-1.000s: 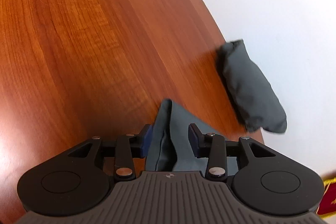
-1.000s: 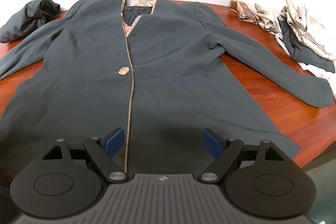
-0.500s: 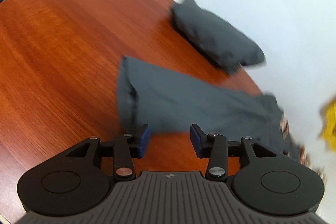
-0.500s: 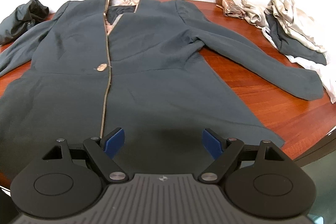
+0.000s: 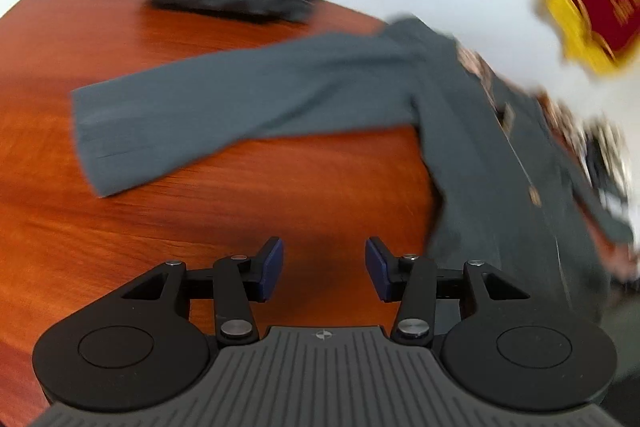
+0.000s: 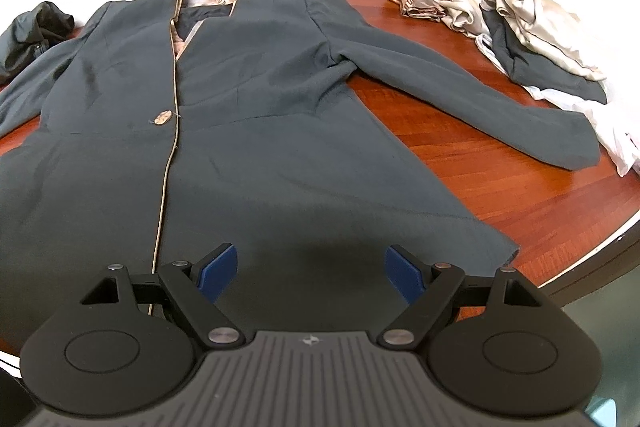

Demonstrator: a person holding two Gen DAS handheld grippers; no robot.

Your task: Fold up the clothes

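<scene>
Right wrist view: the dark jacket lies spread flat, front up, on the table ahead of the right claw, sleeves out — laid ready for folding. Both claws gape wide, empty; the left claw hovers over bare wood, the sleeve just ahead.

Each gripper, the left gripper and the right gripper, has a ribbed grey body with a small round emblem at lower centre. Black linkage arms with silver screws flank it, ending in round discs and blue finger pads.
</scene>
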